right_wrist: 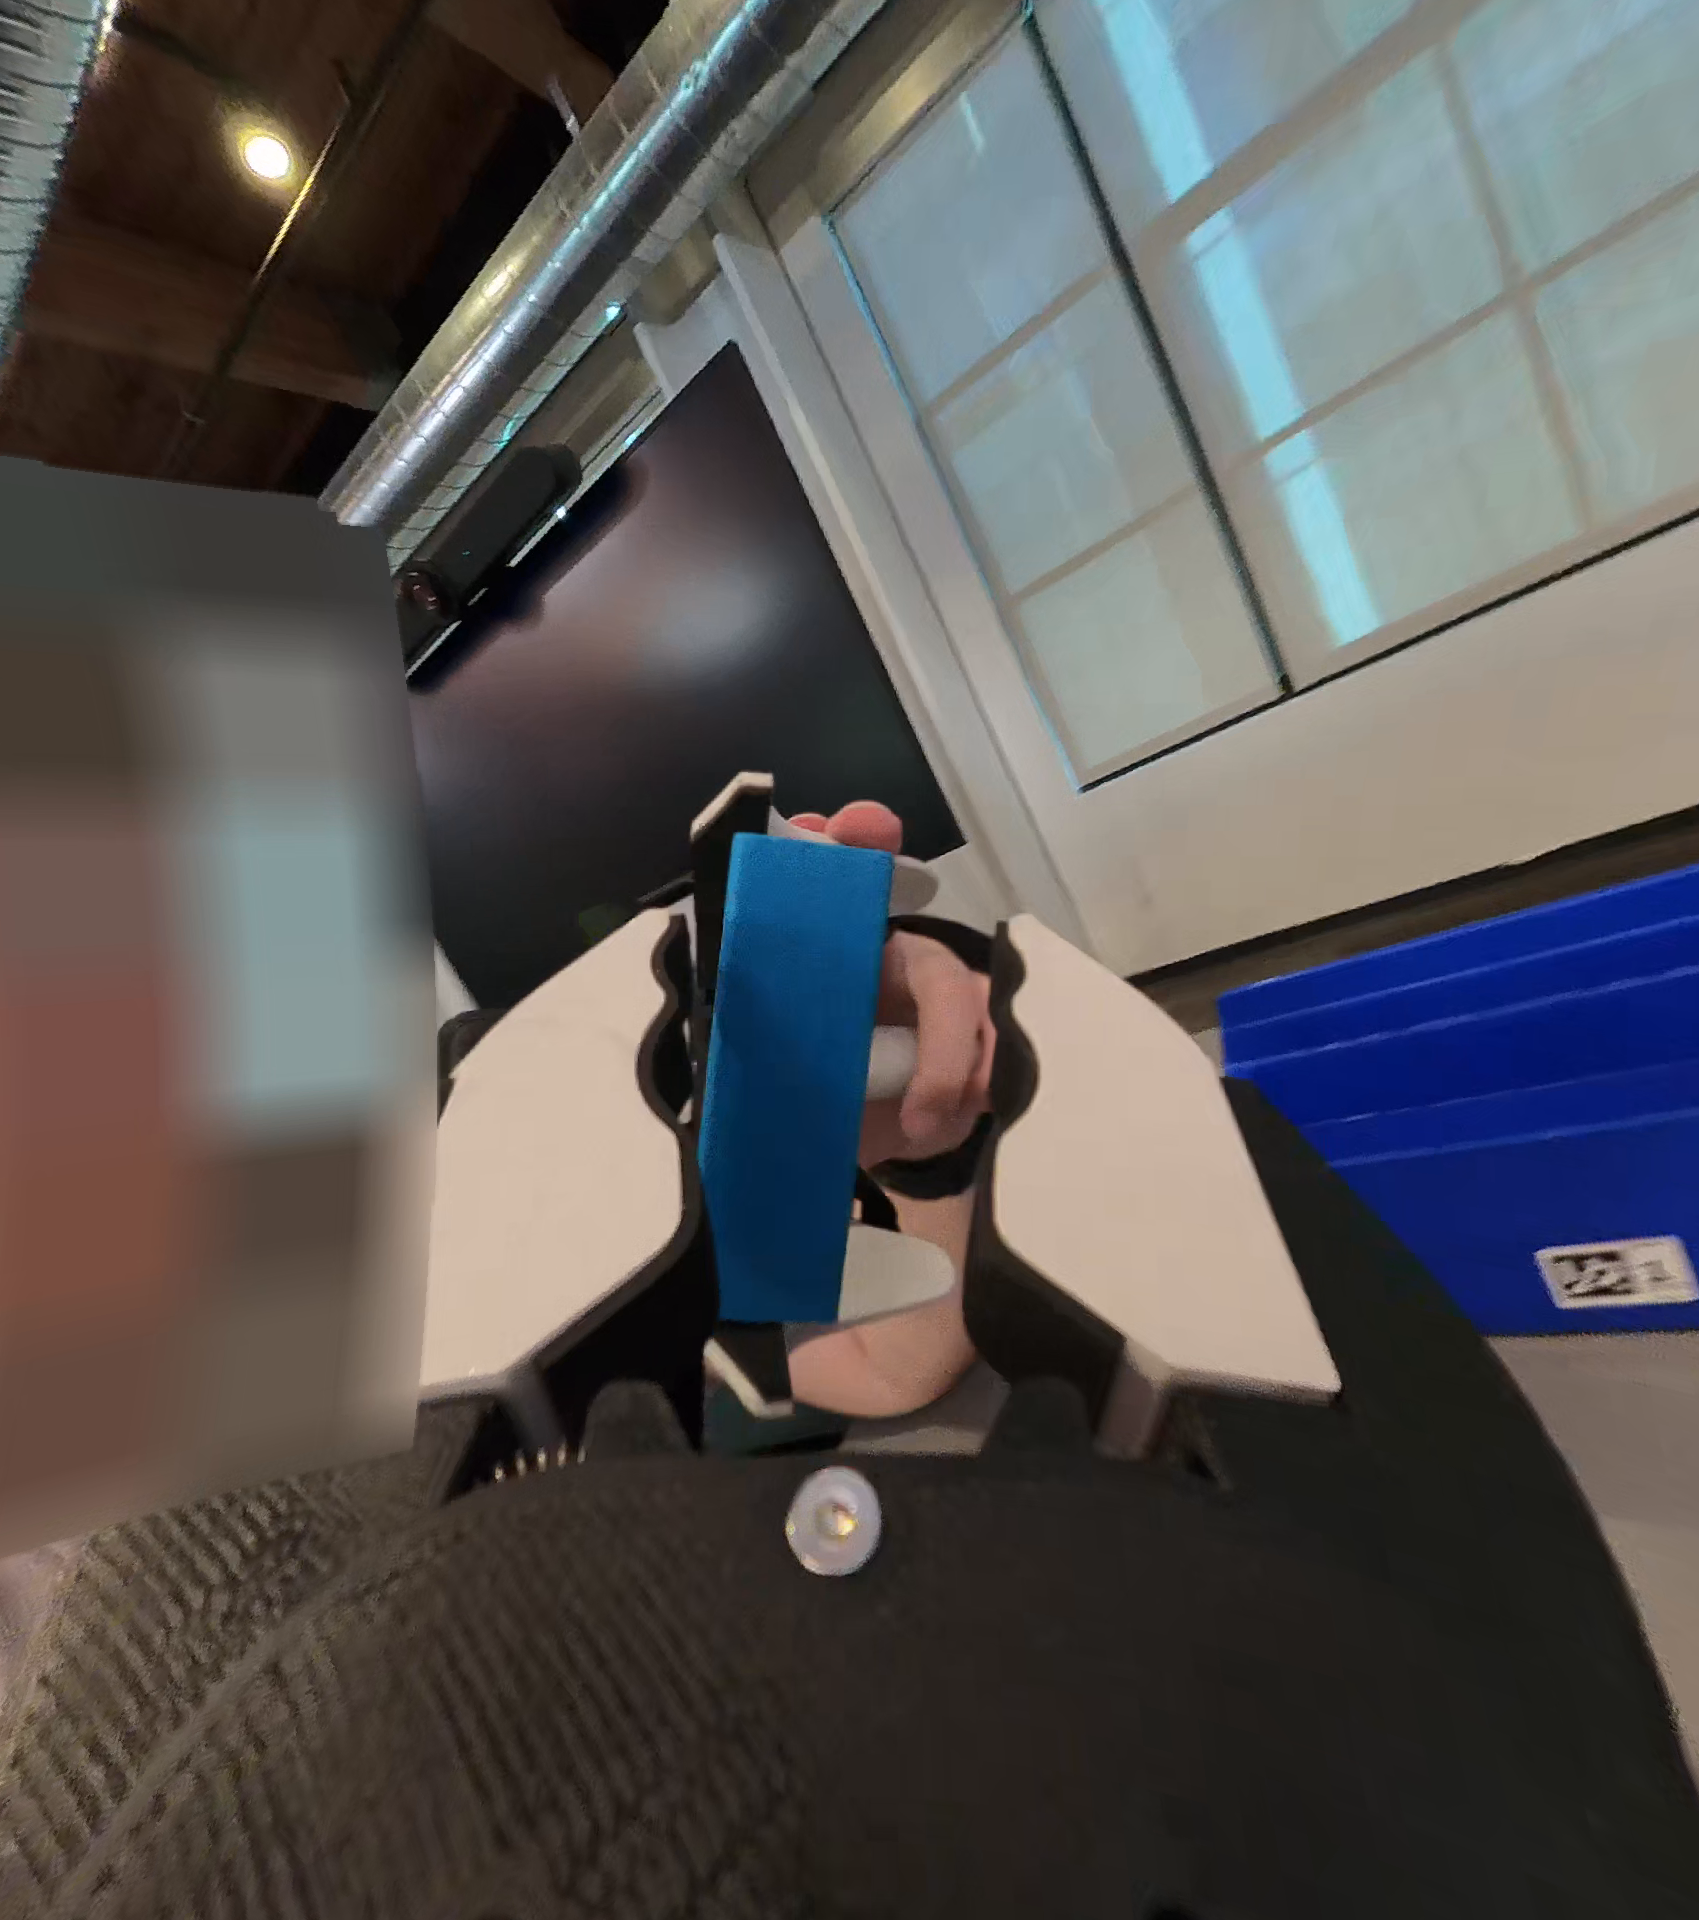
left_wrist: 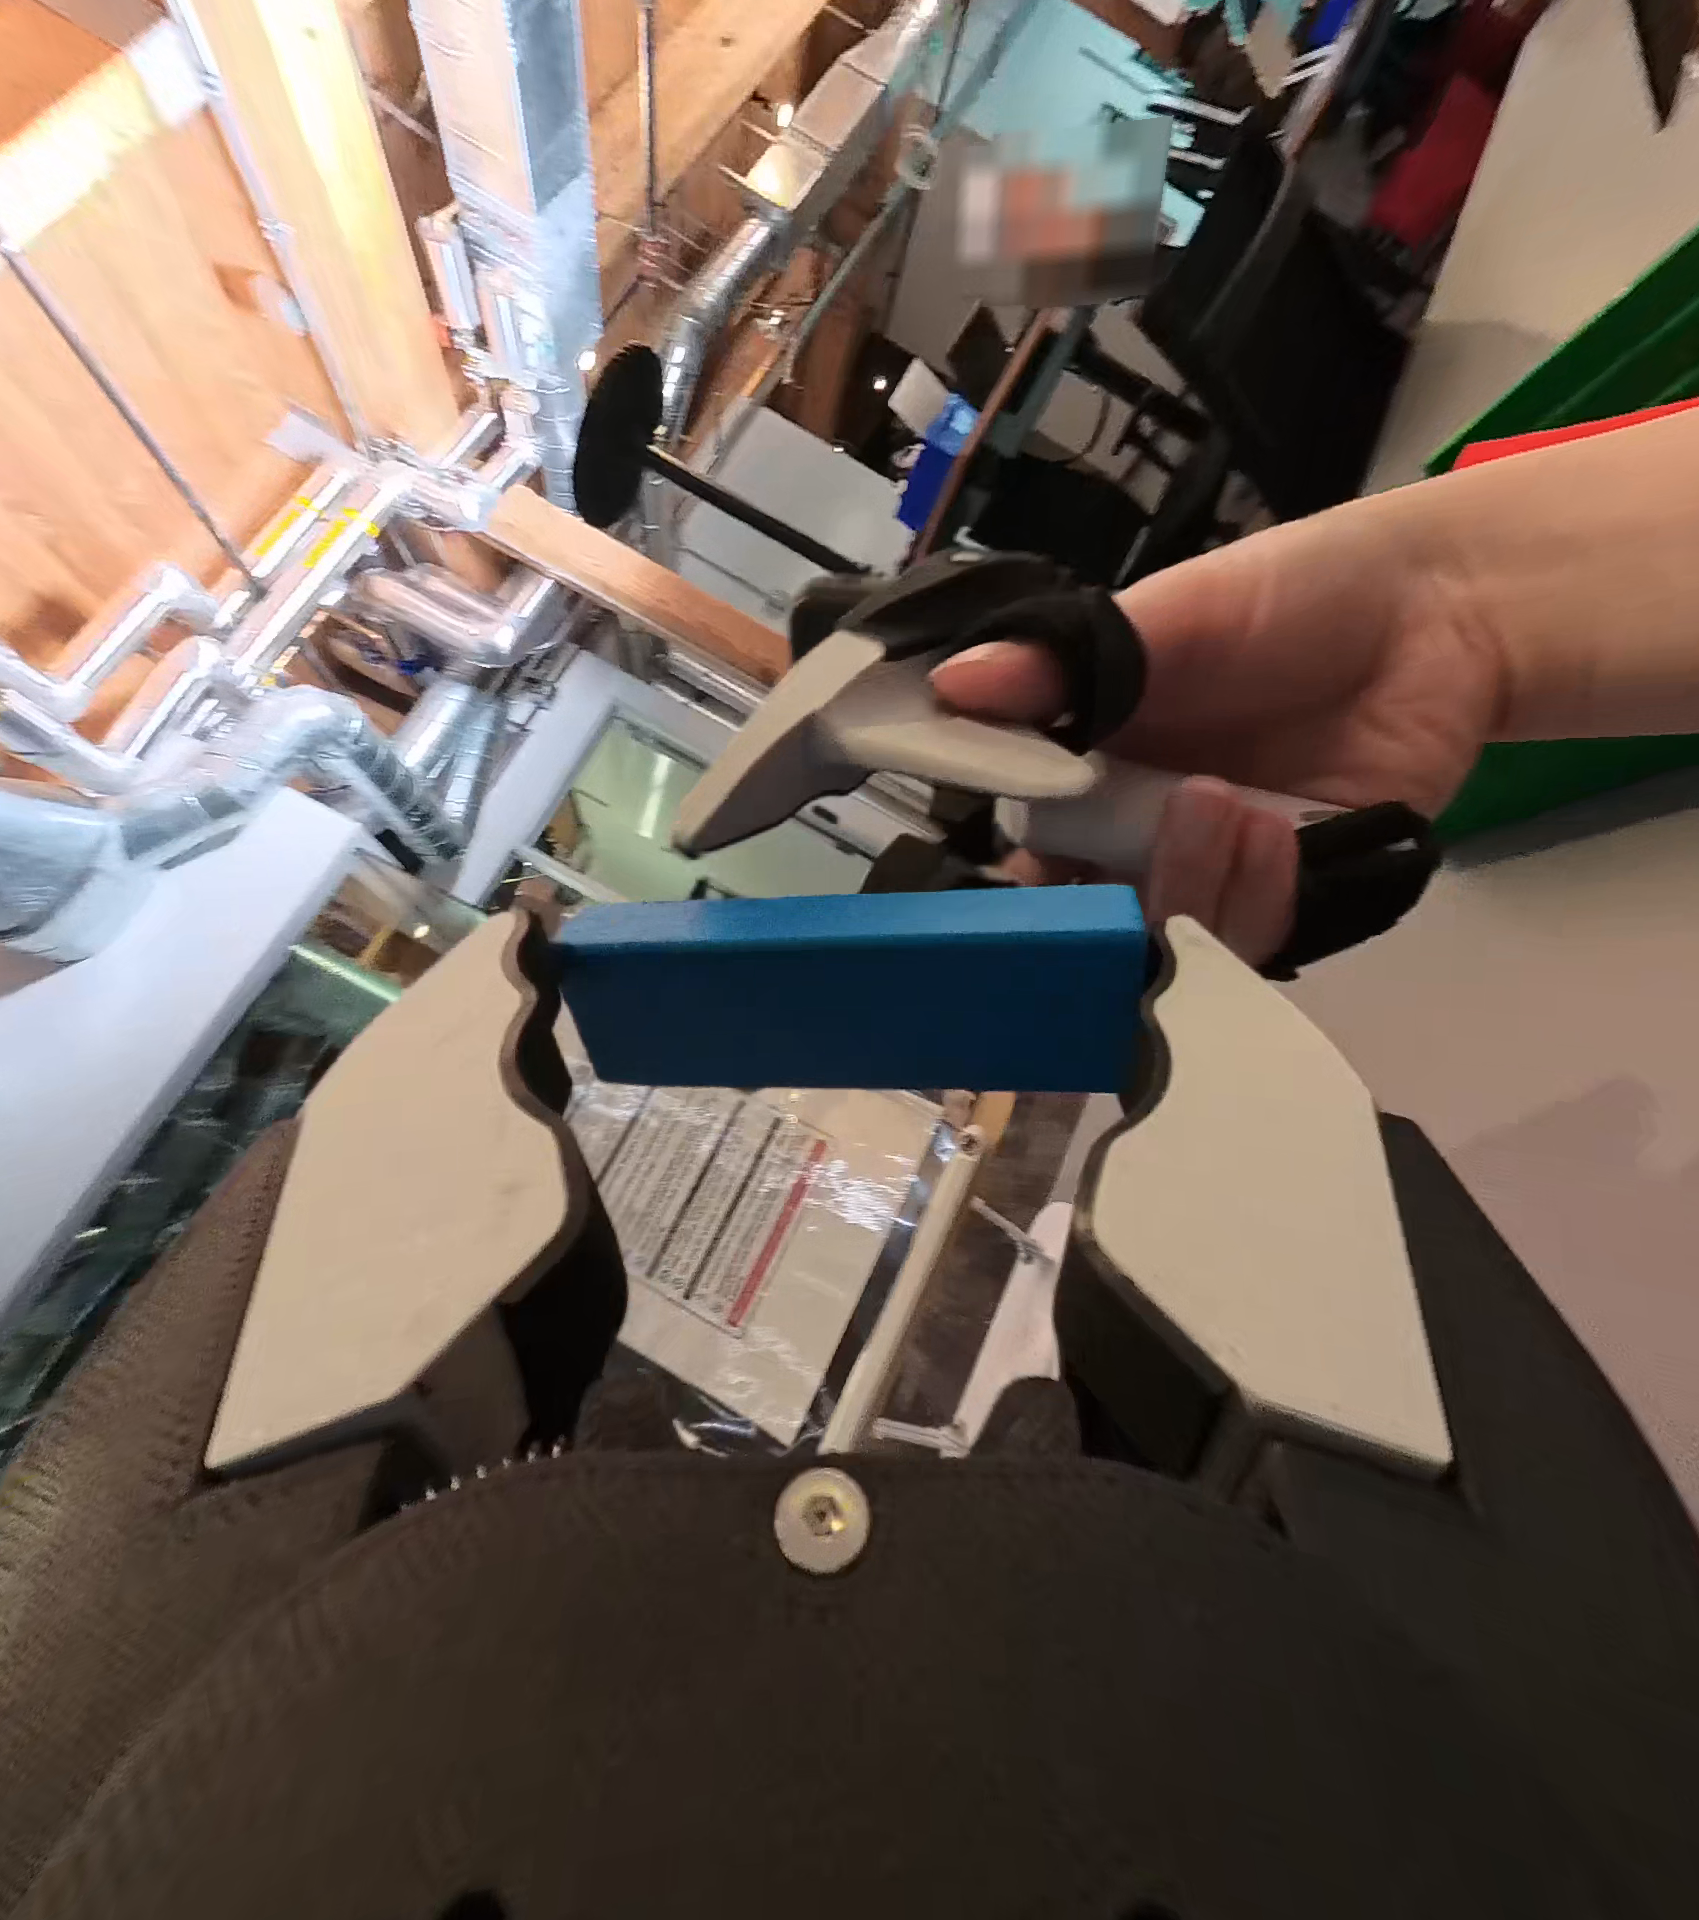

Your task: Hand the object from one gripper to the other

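The left gripper has the blue block pinched endwise between its pale, wavy-edged fingers, a smooth matte slab with crisp square corners, held up in the air. The right gripper has its jaws spread around that same block, one finger right against it and a clear gap on the other side, so no grip there. Off to the side sits a glossy blue plastic bin with a small black-and-white sticker, too blurred to read.
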`<state>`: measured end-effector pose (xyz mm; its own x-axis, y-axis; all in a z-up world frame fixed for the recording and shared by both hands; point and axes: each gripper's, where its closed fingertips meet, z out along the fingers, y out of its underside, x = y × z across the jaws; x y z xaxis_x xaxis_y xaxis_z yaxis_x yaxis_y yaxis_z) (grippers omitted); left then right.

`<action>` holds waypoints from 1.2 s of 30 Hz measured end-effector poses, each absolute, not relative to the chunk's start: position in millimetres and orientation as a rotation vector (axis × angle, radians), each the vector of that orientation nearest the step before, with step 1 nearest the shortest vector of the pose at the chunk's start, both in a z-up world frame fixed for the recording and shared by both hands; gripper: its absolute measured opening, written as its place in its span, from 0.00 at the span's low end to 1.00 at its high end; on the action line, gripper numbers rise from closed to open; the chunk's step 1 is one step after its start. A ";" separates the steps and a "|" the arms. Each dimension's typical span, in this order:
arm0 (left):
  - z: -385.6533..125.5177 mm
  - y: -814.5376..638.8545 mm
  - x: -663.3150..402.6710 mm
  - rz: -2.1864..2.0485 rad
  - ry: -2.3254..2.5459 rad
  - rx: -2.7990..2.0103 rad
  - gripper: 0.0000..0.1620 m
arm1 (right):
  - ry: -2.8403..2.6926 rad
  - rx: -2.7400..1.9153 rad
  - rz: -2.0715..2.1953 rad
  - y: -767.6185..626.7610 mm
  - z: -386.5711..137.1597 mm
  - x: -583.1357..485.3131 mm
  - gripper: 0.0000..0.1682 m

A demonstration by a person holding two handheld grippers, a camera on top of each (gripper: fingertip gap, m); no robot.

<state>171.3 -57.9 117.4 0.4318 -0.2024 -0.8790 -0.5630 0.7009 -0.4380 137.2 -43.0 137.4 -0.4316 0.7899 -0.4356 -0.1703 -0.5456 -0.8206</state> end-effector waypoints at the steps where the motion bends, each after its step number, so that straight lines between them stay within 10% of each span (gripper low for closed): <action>1: 123.9 -58.3 168.2 0.266 1.097 -0.793 0.65 | -0.929 -1.111 1.989 -39.9 140.8 140.9 0.34; 15: 190.4 -110.7 152.4 -1.110 0.737 -1.016 0.65 | -0.957 -0.434 0.153 -45.9 160.3 146.4 0.37; 36: 188.9 -86.1 140.4 -1.270 0.606 -1.083 0.64 | -0.887 -0.513 0.059 -62.2 167.6 119.3 0.12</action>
<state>140.4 -86.1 188.9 0.2439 -0.9508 0.1909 0.4500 -0.0634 -0.8908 119.3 -62.2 167.6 0.6385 0.2571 0.7254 0.1592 0.8781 -0.4512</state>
